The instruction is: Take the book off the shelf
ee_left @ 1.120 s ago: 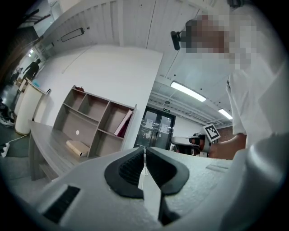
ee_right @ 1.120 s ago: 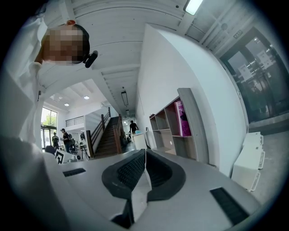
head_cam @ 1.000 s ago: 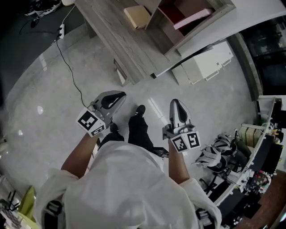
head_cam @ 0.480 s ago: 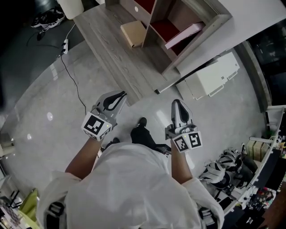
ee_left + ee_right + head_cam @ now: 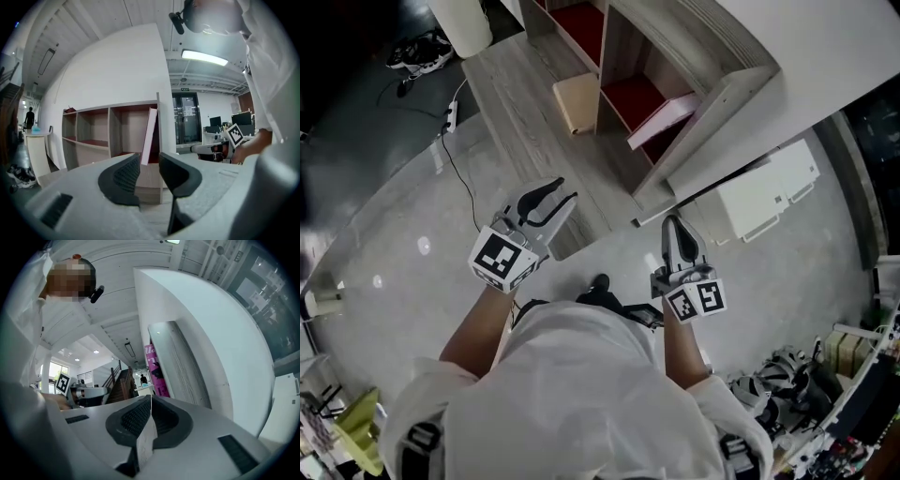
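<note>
The book (image 5: 664,117) leans near-upright in the end compartment of the shelf (image 5: 712,112), straight ahead of the left gripper (image 5: 149,159) — whose jaws have just been opening, part-way apart, nothing between them. The right gripper (image 5: 151,401), jaws together, seems aimed past the shelf's outer wall.

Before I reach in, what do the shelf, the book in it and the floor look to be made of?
Shelf: grey-brown wood or wood-look laminate, matte; streaky grain runs along its panels. Book: probably paper or card with a pale pink cover, thin and flat; its finish is hard to tell. Floor: likely polished stone or concrete, glossy; bright spots of light reflect on it.
</note>
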A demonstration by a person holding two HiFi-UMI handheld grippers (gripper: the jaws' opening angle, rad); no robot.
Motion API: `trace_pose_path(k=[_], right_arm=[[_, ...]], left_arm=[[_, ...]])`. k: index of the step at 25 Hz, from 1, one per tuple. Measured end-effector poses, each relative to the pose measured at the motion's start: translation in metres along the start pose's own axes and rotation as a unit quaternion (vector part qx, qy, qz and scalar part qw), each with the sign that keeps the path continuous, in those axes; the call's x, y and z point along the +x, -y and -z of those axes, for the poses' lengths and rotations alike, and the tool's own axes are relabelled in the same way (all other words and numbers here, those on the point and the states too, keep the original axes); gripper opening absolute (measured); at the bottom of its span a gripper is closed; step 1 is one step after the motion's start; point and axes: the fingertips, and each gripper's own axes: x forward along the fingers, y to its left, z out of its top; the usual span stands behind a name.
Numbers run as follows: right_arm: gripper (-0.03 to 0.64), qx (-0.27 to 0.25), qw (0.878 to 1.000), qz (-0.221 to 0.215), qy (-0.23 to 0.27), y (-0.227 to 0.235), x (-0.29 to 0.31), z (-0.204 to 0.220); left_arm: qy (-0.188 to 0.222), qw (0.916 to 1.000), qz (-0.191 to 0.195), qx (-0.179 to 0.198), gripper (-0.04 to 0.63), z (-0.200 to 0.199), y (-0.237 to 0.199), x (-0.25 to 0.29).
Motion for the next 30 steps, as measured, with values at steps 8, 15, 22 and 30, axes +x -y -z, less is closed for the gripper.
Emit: trace_pose_path(k=[8, 15, 22, 30], right_arm=[[0.018, 0.018, 1.000, 0.010, 0.007, 0.056, 0.006, -0.010], [0.018, 0.026, 0.999, 0.046, 0.005, 0.081, 0.015, -0.004], [0.018, 0.036, 0.994, 0.099, 0.015, 0.078, 0.014, 0.007], [0.018, 0.049, 0.988, 0.144, 0.009, 0.090, -0.010, 0.021]], left_arm=[[-0.020, 0.9980, 0.035, 0.048, 0.235, -0.034, 0.002, 0.076], [-0.019, 0.9935, 0.073, 0.085, 0.310, -0.041, -0.003, 0.138], [-0.034, 0.9921, 0.100, 0.067, 0.310, -0.019, -0.012, 0.168], [-0.049, 0.9907, 0.114, 0.056, 0.264, -0.011, -0.009, 0.190]])
